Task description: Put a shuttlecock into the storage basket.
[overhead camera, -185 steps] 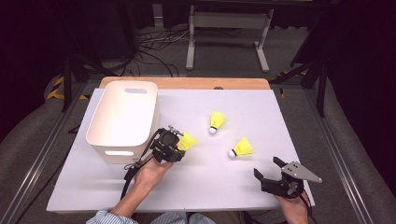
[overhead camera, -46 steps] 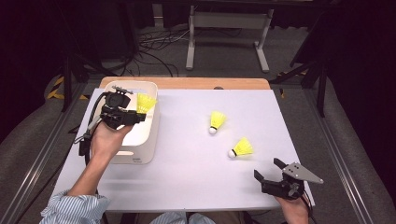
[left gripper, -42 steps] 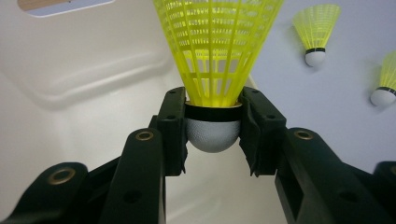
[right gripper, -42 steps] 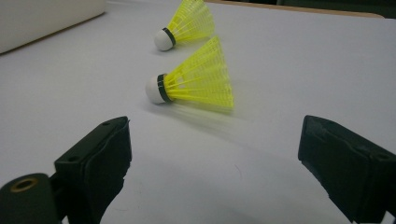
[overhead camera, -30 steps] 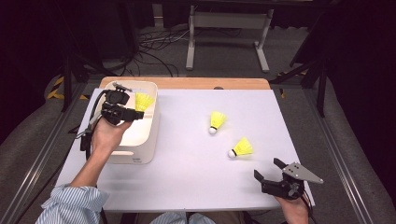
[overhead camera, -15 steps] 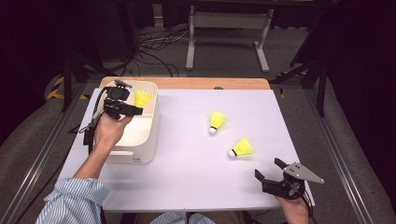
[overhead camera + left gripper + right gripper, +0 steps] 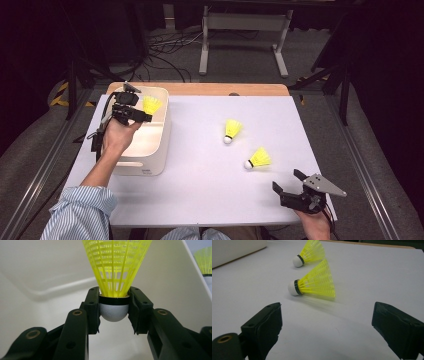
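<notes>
The left gripper [image 7: 113,312] clamps the yellow mesh-skirted plastic shuttlecock [image 7: 115,272] by its white cork, skirt toward twelve o'clock, inside the white plastic bin [image 7: 162,125].

Held shuttlecock [image 7: 117,267] skirt top cut off by frame edge; second shuttlecock [image 7: 205,262] cropped at right.

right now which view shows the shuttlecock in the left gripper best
The left gripper view: the yellow shuttlecock sits close up, its white cork clamped between the left gripper jaws over the white bin. The high view shows it small, above the bin. The right gripper view shows two other shuttlecocks on the table instead.
</notes>
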A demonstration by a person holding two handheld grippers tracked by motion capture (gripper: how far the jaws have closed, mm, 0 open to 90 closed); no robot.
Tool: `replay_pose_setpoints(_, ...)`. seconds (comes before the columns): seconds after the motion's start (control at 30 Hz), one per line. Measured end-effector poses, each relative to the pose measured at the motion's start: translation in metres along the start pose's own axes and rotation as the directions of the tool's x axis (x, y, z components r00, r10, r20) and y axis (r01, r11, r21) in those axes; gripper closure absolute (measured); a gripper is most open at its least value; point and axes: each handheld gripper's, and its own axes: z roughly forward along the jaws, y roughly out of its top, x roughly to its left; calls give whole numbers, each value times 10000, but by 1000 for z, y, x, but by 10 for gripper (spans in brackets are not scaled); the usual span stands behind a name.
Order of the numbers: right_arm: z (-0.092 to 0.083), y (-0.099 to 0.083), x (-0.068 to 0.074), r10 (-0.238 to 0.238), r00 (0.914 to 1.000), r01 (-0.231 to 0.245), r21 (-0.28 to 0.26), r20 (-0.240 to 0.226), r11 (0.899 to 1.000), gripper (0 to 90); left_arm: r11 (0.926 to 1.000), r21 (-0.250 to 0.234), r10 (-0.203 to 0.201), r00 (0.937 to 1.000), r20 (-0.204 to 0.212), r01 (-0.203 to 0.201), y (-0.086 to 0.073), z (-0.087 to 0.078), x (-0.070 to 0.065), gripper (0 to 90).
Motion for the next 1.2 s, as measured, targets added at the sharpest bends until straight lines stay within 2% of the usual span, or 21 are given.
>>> replay_pose_setpoints(0.13, 0, 0, 0, -5, 10000, 5, 27, -6, 10000, 99, 9997, 177, 145, 9999, -87, -144, 3, 3, 2, 644)
replay_pose_setpoints(0.4, 1, 0, 0, -5, 10000, 6, 52, -21, 10000, 99, 9983, 585, 31, 9996, -276, -15, 6, 12, 8, 643)
replay_pose_setpoints(0.47, 1, 0, 0, 1, 10000, -1, 48, -20, 10000, 99, 9984, 560, -78, 9996, -277, 94, 6, 12, 9, 643)
replay_pose_setpoints(0.87, 1, 0, 0, -22, 10000, 23, 41, -30, 10000, 99, 9946, 1041, 38, 9990, -435, 7, 5, 20, 11, 640)
replay_pose_setpoints(1.2, 0, 0, 0, -30, 10000, 30, 27, -16, 10000, 100, 9941, 1079, 149, 9987, -495, -95, 5, 22, 10, 634)
